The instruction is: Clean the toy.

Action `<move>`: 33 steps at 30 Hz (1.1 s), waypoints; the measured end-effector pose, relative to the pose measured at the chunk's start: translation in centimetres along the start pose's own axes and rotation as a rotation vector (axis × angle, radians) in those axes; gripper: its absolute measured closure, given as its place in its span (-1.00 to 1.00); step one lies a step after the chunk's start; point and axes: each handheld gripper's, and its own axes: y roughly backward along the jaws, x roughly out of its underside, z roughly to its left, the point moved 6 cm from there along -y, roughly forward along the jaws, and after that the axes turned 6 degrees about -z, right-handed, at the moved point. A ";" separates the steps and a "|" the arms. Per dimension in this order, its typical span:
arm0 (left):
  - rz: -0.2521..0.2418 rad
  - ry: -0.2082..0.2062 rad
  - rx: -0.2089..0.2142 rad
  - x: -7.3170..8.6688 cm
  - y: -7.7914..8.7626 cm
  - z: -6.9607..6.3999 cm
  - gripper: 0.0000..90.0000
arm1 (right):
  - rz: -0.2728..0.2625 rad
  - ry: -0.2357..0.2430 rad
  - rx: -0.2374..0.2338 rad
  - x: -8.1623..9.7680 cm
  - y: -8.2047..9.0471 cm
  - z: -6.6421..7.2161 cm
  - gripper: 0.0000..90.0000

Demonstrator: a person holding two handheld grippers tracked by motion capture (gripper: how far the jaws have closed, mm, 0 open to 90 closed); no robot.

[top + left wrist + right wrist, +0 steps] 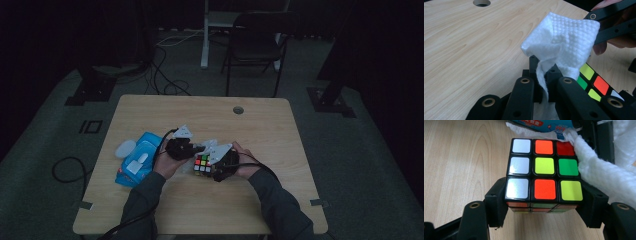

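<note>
Near the front middle of the pale wooden table (150,107), between my two hands, sits the work: my right gripper (544,205) has its black jaws clamped on the two sides of a black-framed puzzle cube with coloured stickers (544,172), holding it with one mixed face of silver, orange, red, yellow-green and green squares turned up, its lower edge close to the tabletop; whether it rests there I cannot tell. My left gripper (544,78) has its jaws closed tight on a pinched corner of a white embossed wet wipe (564,40), which stands up in a loose bunch just beside the cube, and in the right gripper view the wipe presses against the cube's right edge. Well to the left lies the blue soft pack of wipes (134,160) with a white round lid (125,148) beside it, so I judge that drawing a wipe and securing the cube are both done. What remains, as I read it, is the wiping itself: the wipe touches only one edge, the top face looks untouched by it, and the other faces would need the cube turned in my right jaws
</note>
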 end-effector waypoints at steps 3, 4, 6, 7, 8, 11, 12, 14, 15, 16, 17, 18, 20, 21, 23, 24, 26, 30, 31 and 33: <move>-0.001 0.001 0.014 -0.1 0.1 -0.2 0.96 | 0.004 -0.001 0.000 0.1 -0.1 0.0 -0.24; -0.007 -0.001 0.033 -0.2 0.1 -0.5 0.96 | 0.005 -0.002 0.000 0.1 -0.2 0.0 -0.24; -0.016 -0.003 0.052 -0.4 0.2 -0.7 0.96 | 0.009 0.001 0.001 0.2 -0.2 0.0 -0.24; -0.015 -0.004 0.059 -0.5 0.1 -0.8 0.96 | 0.011 0.002 0.003 0.2 -0.2 0.0 -0.24; -0.013 -0.003 0.061 -0.5 0.1 -0.8 0.96 | 0.011 0.003 0.004 0.2 -0.2 0.0 -0.24; -0.009 0.002 0.060 -0.3 0.0 -0.6 0.96 | 0.010 0.006 0.008 0.1 -0.1 0.0 -0.24; -0.004 0.011 0.057 -0.1 0.0 -0.3 0.96 | 0.007 0.009 0.009 0.0 0.0 0.1 -0.24; 0.001 0.012 0.056 0.0 0.0 -0.1 0.96 | 0.007 0.017 0.009 0.0 0.0 0.1 -0.24; 0.006 0.013 0.051 0.1 0.0 0.0 0.96 | 0.007 0.017 0.009 0.0 0.0 0.1 -0.24; 0.010 0.020 0.047 0.3 -0.1 0.2 0.96 | 0.002 0.021 0.007 -0.1 0.0 0.1 -0.24; 0.010 0.020 0.047 0.3 -0.1 0.2 0.96 | 0.002 0.021 0.007 -0.1 0.0 0.1 -0.24; 0.014 0.028 0.045 0.4 -0.1 0.4 0.96 | -0.002 0.020 0.006 -0.2 0.1 0.2 -0.24; 0.021 0.032 0.043 0.6 -0.2 0.6 0.96 | -0.007 0.023 0.007 -0.3 0.1 0.2 -0.24; 0.021 0.032 0.043 0.6 -0.2 0.6 0.96 | -0.010 0.024 0.006 -0.3 0.2 0.2 -0.24; 0.030 0.039 0.043 0.9 -0.3 0.8 0.97 | -0.015 0.024 0.008 -0.4 0.3 0.2 -0.24; 0.033 0.042 0.043 0.9 -0.3 0.8 0.97 | -0.016 0.025 0.007 -0.4 0.3 0.2 -0.24; 0.035 0.043 0.045 1.0 -0.4 0.7 0.97 | -0.015 0.027 0.007 -0.4 0.3 0.2 -0.24; 0.028 0.043 0.056 0.7 -0.3 0.5 0.97 | -0.015 0.028 0.003 -0.4 0.2 0.2 -0.24; 0.019 0.044 0.066 0.6 -0.2 0.4 0.97 | -0.013 0.030 0.000 -0.3 0.1 0.3 -0.24; 0.000 0.041 0.093 0.3 -0.1 0.1 0.97 | -0.006 0.034 -0.001 -0.3 0.0 0.4 -0.24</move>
